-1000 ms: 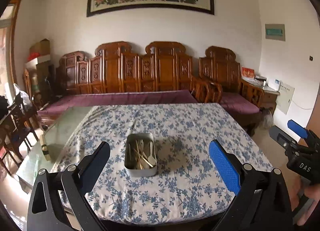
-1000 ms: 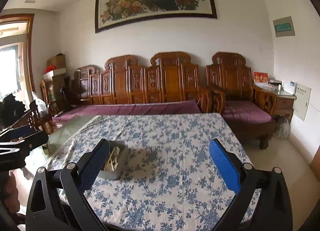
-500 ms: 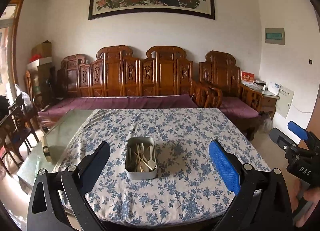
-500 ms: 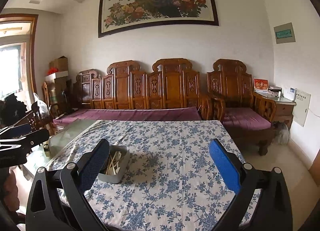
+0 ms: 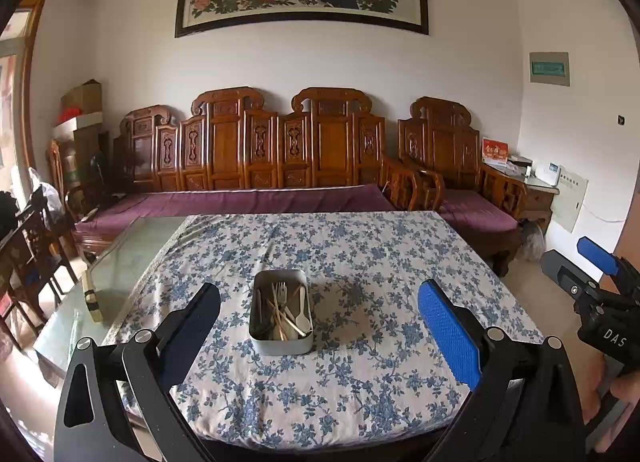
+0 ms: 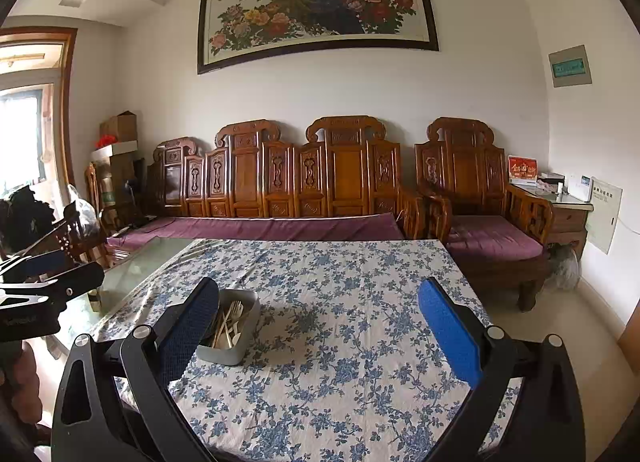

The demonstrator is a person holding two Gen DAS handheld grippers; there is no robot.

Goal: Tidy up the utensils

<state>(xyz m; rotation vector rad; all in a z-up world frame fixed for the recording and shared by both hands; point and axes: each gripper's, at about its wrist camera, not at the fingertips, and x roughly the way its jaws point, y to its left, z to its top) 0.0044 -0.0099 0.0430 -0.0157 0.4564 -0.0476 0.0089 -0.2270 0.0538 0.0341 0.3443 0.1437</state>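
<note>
A grey metal tin [image 5: 281, 314] stands on the table with the blue-flowered cloth [image 5: 360, 362]. In it lie several utensils [image 5: 286, 312]: a fork, a white spoon and wooden chopsticks. My left gripper [image 5: 318, 328] is open and empty, held back above the table's near edge, the tin between its fingers in the view. My right gripper [image 6: 318, 332] is open and empty too; the tin [image 6: 232, 328] shows behind its left finger [image 6: 188, 334]. The right gripper also shows in the left wrist view [image 5: 592, 282].
The cloth covers the right part of a glass-topped table [image 5: 120, 262]. A carved wooden sofa with purple cushions [image 5: 248, 198] stands behind it, an armchair [image 5: 460, 198] to the right. Dark chairs [image 5: 28, 246] stand at the left.
Both grippers have pulled back and tilted up, so the table and tin sit lower and farther in both views. Both stay open; the tin has not moved.
</note>
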